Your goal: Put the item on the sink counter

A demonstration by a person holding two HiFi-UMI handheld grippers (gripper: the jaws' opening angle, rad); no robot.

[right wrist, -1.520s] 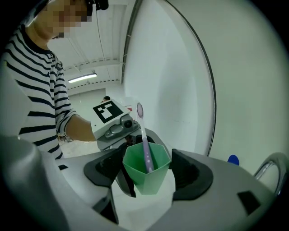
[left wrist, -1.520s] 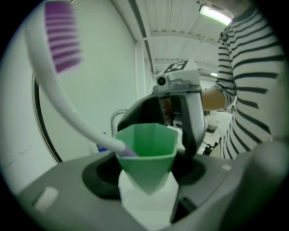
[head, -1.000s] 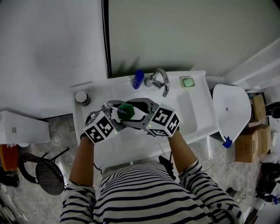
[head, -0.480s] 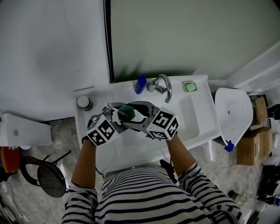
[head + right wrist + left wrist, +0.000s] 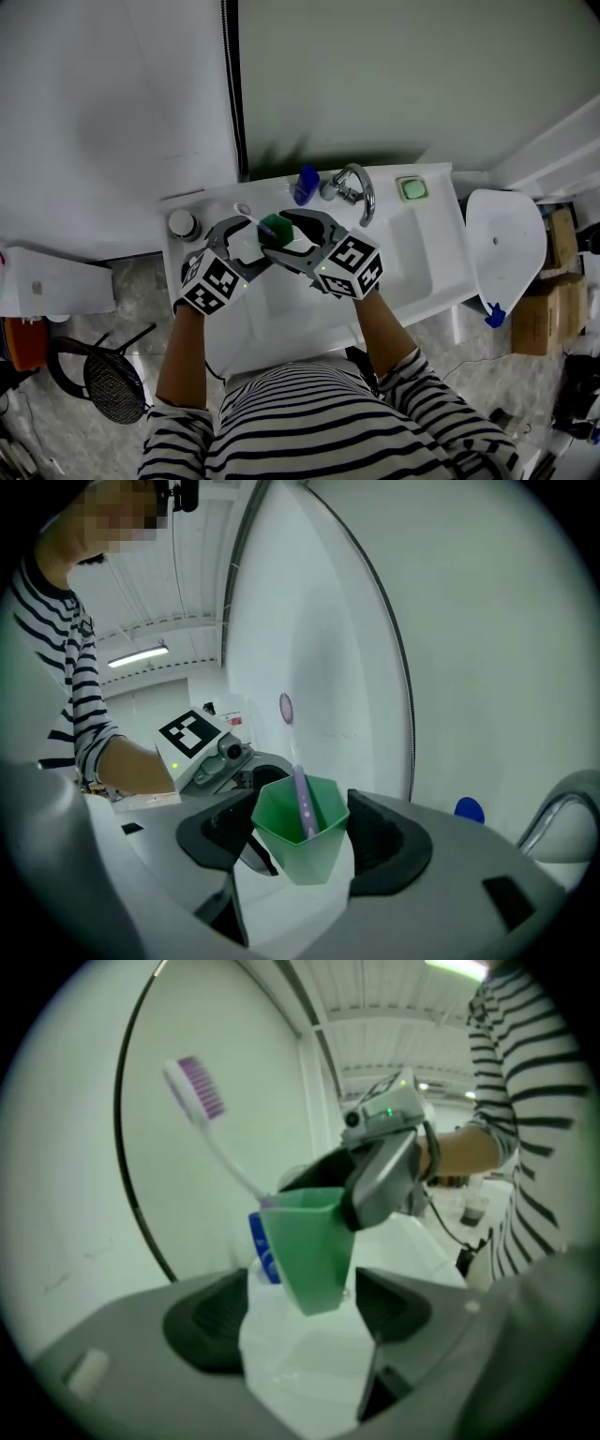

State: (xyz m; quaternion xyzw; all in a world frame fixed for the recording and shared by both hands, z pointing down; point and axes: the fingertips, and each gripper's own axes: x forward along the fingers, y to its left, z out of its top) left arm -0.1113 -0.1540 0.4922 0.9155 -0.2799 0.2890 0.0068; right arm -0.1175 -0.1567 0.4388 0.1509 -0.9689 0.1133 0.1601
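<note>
Handover under way: left gripper (image 5: 244, 242) jaws opening, wider than a sec ago, pads now off the green cup (image 5: 272, 228) w/ toothbrush (image 5: 194, 1089), tho it sits between them. Right gripper (image 5: 292, 238) clamps the cup. Cup's in the air above the sink counter (image 5: 211, 201), not set down yet.

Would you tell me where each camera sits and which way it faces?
Head view: on the person's head, facing steeply down at the sink counter; striped shirt, forearms, left gripper, right gripper show.
Left gripper view: rides that gripper, facing the green cup between its opening fingers; right forearm shows.
Right gripper view: rides that gripper, facing the wall, fingers gripping the cup; left forearm shows.
Shared: both gripper views show cup and toothbrush.
</note>
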